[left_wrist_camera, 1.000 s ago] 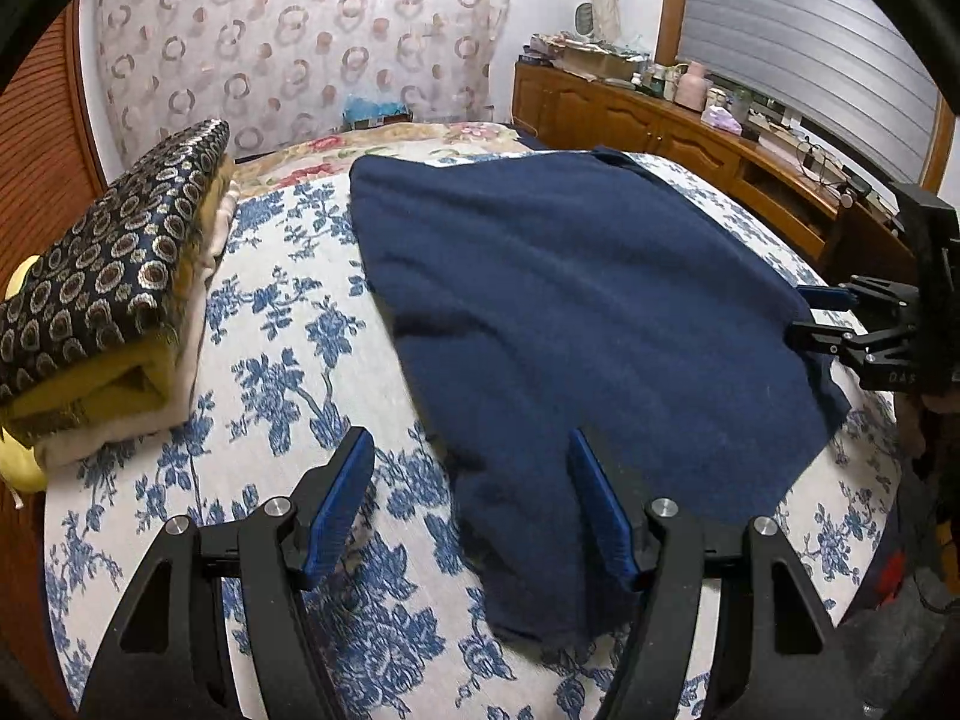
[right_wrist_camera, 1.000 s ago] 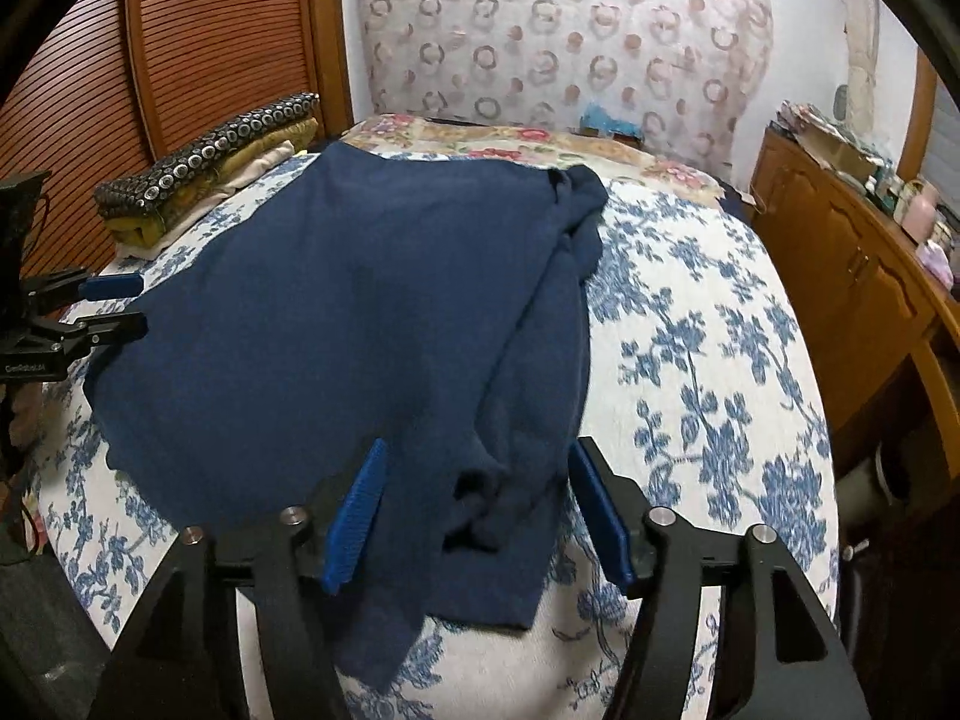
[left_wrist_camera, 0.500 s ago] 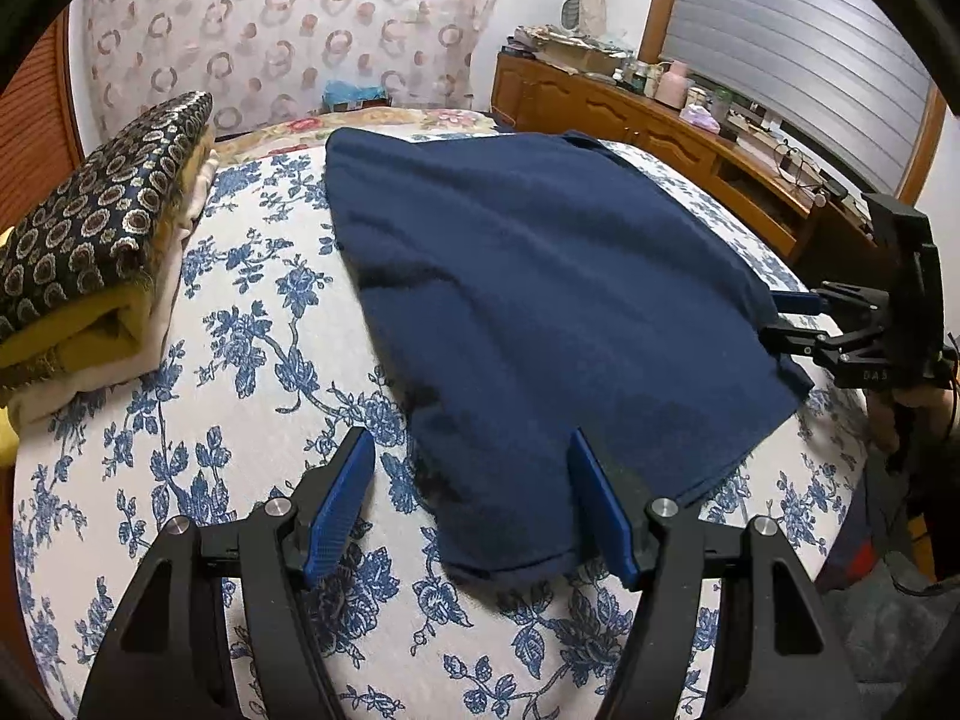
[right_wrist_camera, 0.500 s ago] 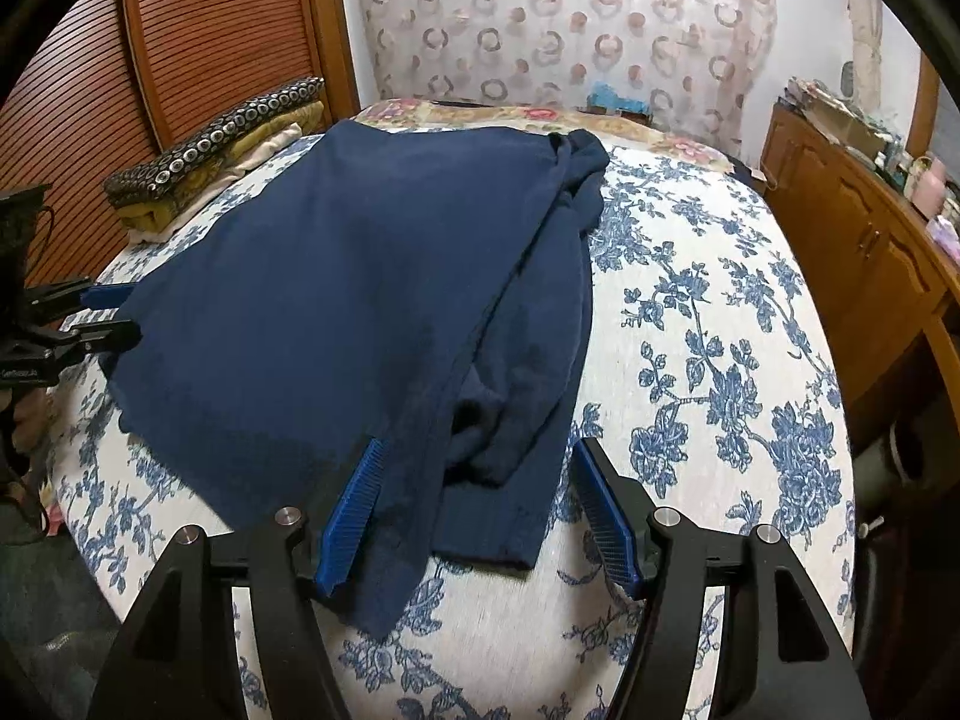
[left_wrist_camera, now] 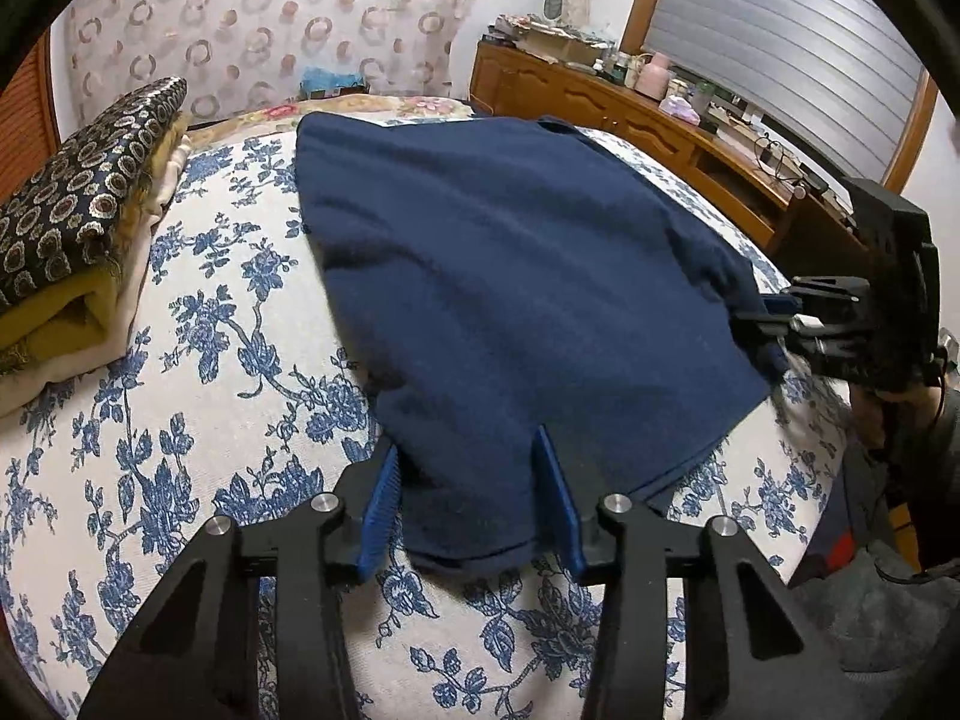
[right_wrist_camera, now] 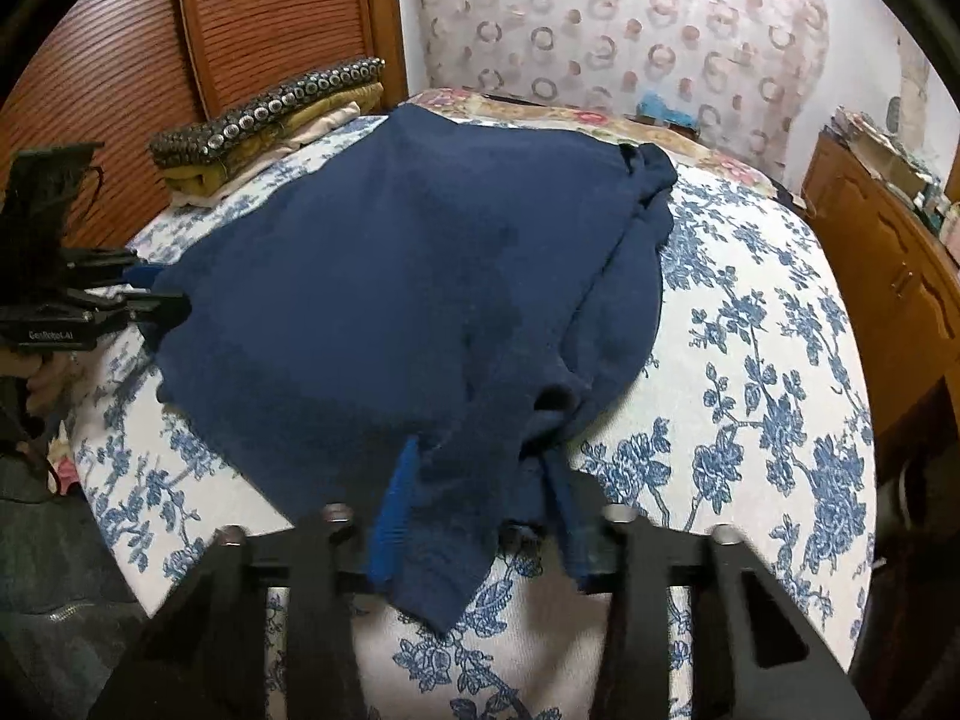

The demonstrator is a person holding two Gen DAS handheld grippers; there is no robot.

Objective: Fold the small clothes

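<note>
I'm in a bedroom, in someone's home. Under my hands is a bed (left_wrist_camera: 198,360) spread with a white sheet printed in blue flowers. At the bed's far left edge sits a stack of folded blankets (left_wrist_camera: 78,228), and behind them a slatted wooden door (right_wrist_camera: 264,18). Beyond the bed's head hangs a curtain (left_wrist_camera: 270,24) patterned with rings. Along the bed's right side runs a low wooden cabinet (left_wrist_camera: 606,114) (its top crowded with bottles and boxes), under a window blind (left_wrist_camera: 792,54).
</note>
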